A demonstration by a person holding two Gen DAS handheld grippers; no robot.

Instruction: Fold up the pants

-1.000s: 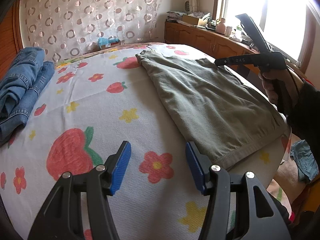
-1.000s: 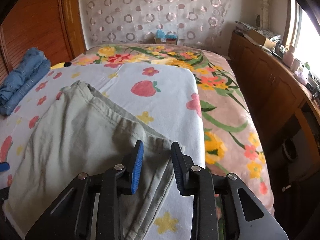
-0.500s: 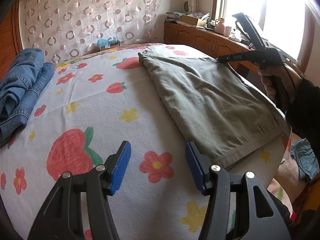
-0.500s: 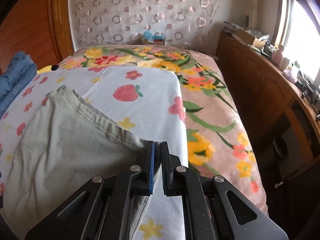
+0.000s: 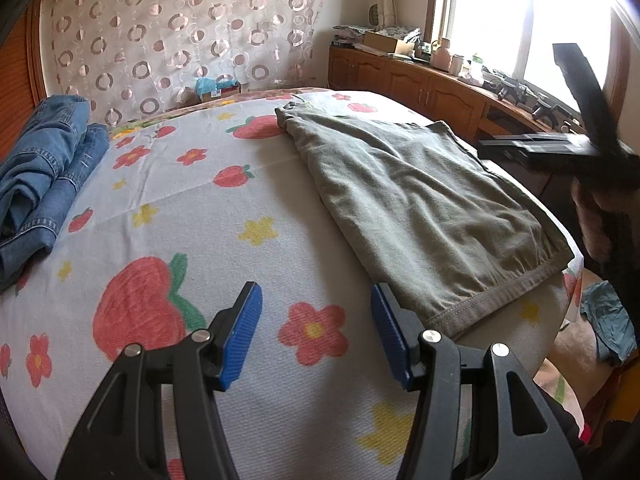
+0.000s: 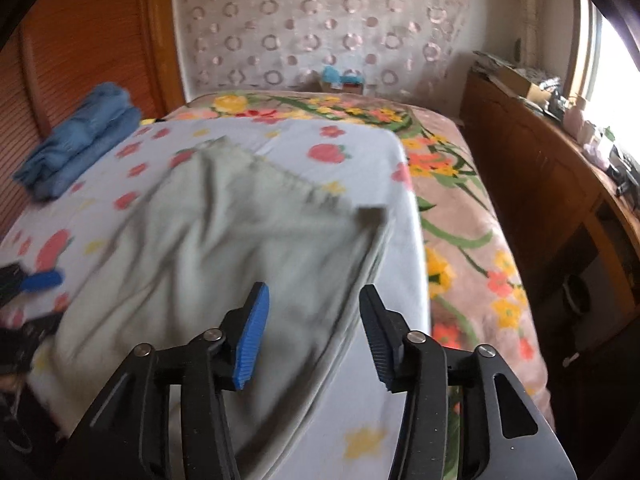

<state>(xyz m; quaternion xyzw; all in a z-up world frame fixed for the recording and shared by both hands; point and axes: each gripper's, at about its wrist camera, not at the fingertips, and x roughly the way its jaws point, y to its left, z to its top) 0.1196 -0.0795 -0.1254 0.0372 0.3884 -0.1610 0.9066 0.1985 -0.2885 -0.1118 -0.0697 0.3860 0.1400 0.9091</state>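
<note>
Both grippers spread, olive pants lying folded on the bed.

The left gripper hangs with its blue pads wide apart over the strawberry-and-flower sheet, gripping nothing, its right pad just beside the hemmed near corner of the pants. The right gripper is likewise spread and holds nothing, hovering above the near right edge of the pants; this view is blurred. The pants lie flat in a folded rectangle on the right half of the sheet, reaching close to the bed's right edge. A stack of folded blue jeans sits well apart at the far left of the bed. A wooden cabinet with clutter on top runs under the window beyond the bed.
</note>
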